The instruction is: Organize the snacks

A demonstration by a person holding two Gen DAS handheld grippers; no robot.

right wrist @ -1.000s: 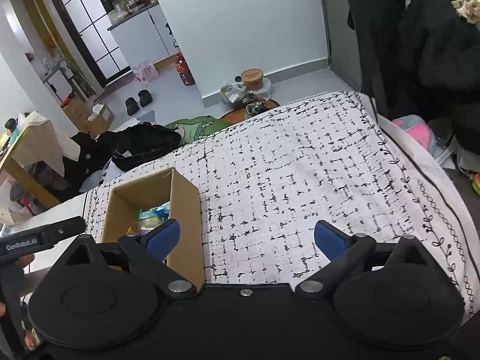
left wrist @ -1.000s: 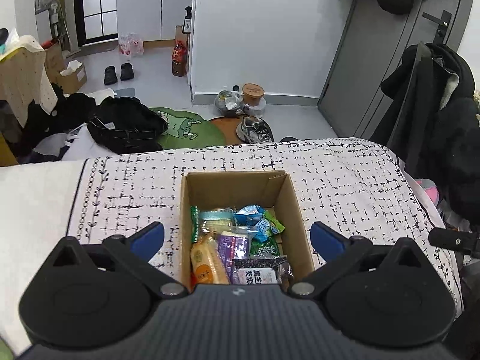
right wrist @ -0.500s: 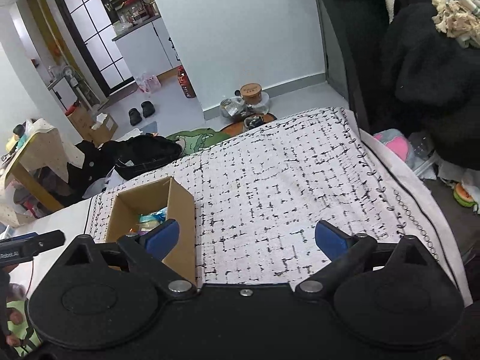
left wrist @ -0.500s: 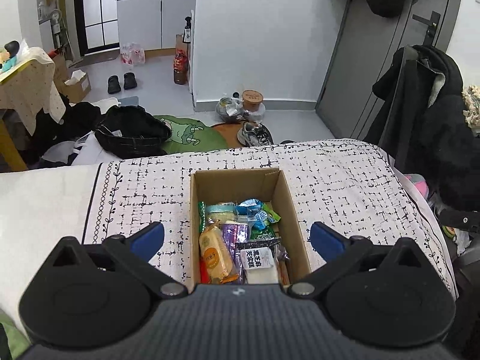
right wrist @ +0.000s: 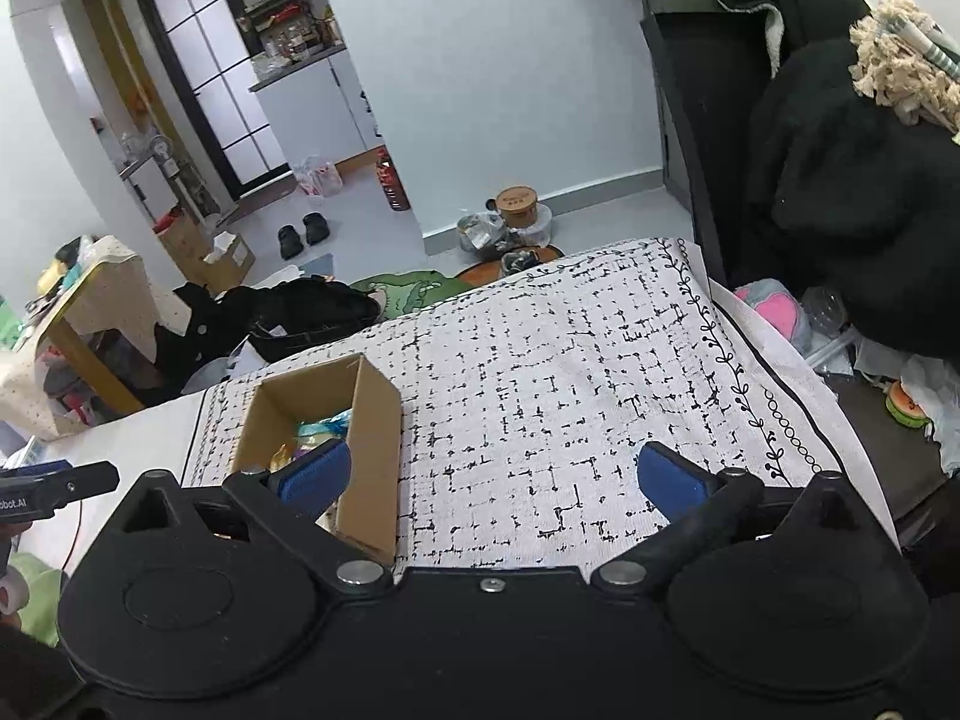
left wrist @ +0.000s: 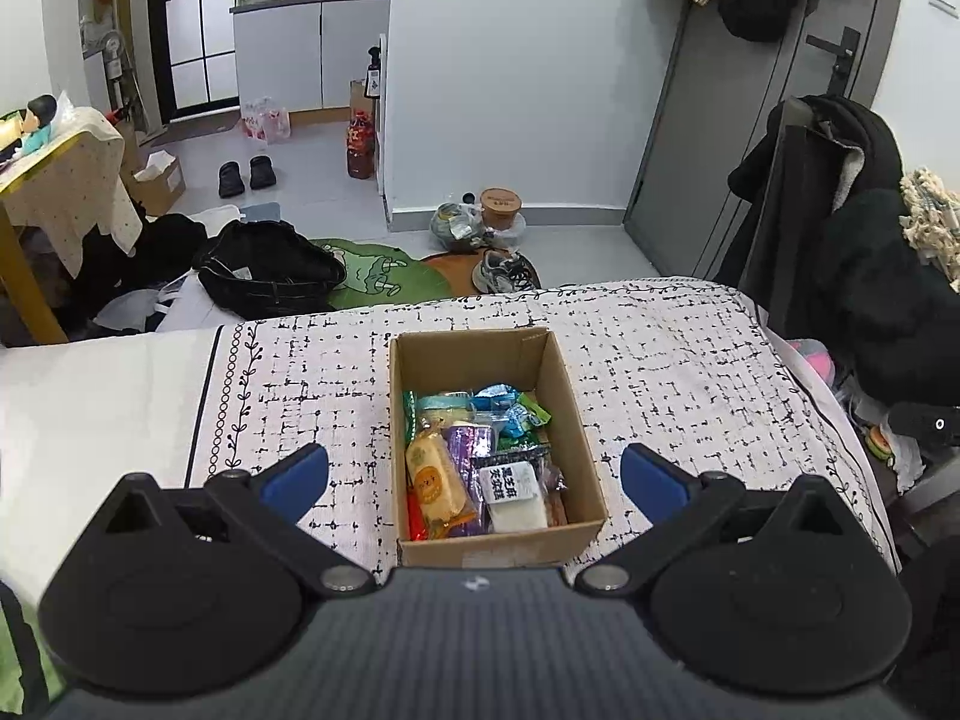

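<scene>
My left claw [left wrist: 474, 474] hangs with its blue-padded jaws spread wide and nothing between them. Straight ahead and below it sits the open brown cardboard box [left wrist: 576, 420] on the white cloth with black broken-line checks [left wrist: 672, 360]. Inside lie the snacks [left wrist: 474, 462]: an orange-and-yellow wrapped cake, a purple foil pack, a white packet with black lettering, and blue and green wrappers toward the far wall. My right claw [right wrist: 489, 474] is opening, its jaws parting over bare cloth with nothing in them; the box stands to its left, just behind one blue pad.

I judge the snacks are all in the box and both claws are pulled clear, so the task looks close to finished. If anything remains, the next move calls for coming down onto one packet without snagging its neighbours.

The near ends of some packets hide behind the box's front wall. From the right view most contents are screened by the box's side. I cannot read the lettering.
</scene>
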